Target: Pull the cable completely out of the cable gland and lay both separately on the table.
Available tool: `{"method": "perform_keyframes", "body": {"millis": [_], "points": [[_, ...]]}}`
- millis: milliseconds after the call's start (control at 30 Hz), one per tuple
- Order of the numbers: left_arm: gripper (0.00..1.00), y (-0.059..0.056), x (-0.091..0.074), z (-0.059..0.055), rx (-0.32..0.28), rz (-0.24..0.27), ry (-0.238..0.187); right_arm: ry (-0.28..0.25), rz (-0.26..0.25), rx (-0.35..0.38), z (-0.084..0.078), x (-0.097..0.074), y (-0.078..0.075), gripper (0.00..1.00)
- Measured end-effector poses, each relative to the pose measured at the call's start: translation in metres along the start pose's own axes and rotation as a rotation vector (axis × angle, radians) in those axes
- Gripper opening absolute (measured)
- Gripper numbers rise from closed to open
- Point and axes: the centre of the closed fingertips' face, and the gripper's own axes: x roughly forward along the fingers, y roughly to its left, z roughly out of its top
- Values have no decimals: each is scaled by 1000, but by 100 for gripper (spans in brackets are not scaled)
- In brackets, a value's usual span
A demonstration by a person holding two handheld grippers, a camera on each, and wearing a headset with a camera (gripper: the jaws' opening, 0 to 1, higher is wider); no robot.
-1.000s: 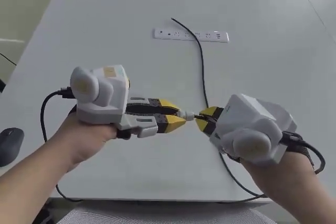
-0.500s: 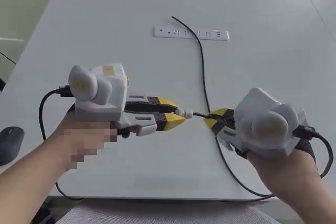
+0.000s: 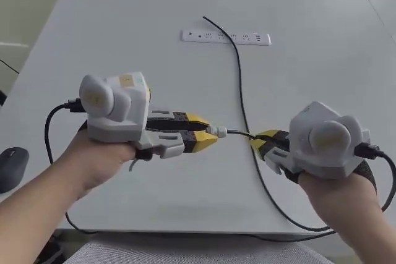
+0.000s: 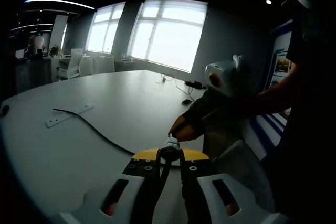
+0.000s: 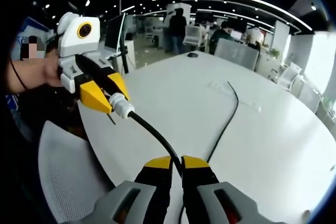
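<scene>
Above the near edge of the long white table (image 3: 124, 4), the left gripper (image 3: 210, 137) and the right gripper (image 3: 258, 142) point at each other tip to tip, both held clear of the surface. The left gripper's yellow-tipped jaws are closed narrowly on the small white plastic cable gland (image 3: 216, 132), which juts just past their tips toward the other gripper. From the gland's mouth the thin black cable (image 3: 238, 133) comes out and spans the short gap in the air to the right gripper, whose jaws are pressed together on it. In the right gripper view the cable curves from the gland down into the pinched tips. Beyond them it runs on across the tabletop. In the head view the rest of its length lies on the table, passing across the flat white power strip (image 3: 226, 37) at the far end and trailing off the near edge under the right hand (image 3: 340, 199). A dark grey computer mouse (image 3: 11, 168) sits by the table's left edge, well apart from the grippers.
</scene>
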Motion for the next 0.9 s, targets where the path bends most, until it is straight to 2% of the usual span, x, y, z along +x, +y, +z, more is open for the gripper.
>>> {"method": "perform_keyframes", "body": {"millis": [133, 367, 533, 900], "points": [[15, -1, 0, -1, 2, -1, 3, 23, -10, 68, -12, 2, -8, 1], [15, -1, 1, -1, 5, -4, 6, 59, -20, 237, -35, 7, -21, 1], [15, -2, 1, -1, 5, -6, 6, 72, -22, 340, -45, 8, -25, 2], [15, -5, 2, -4, 11, -8, 16, 68, -26, 316, -45, 7, -23, 2]]}}
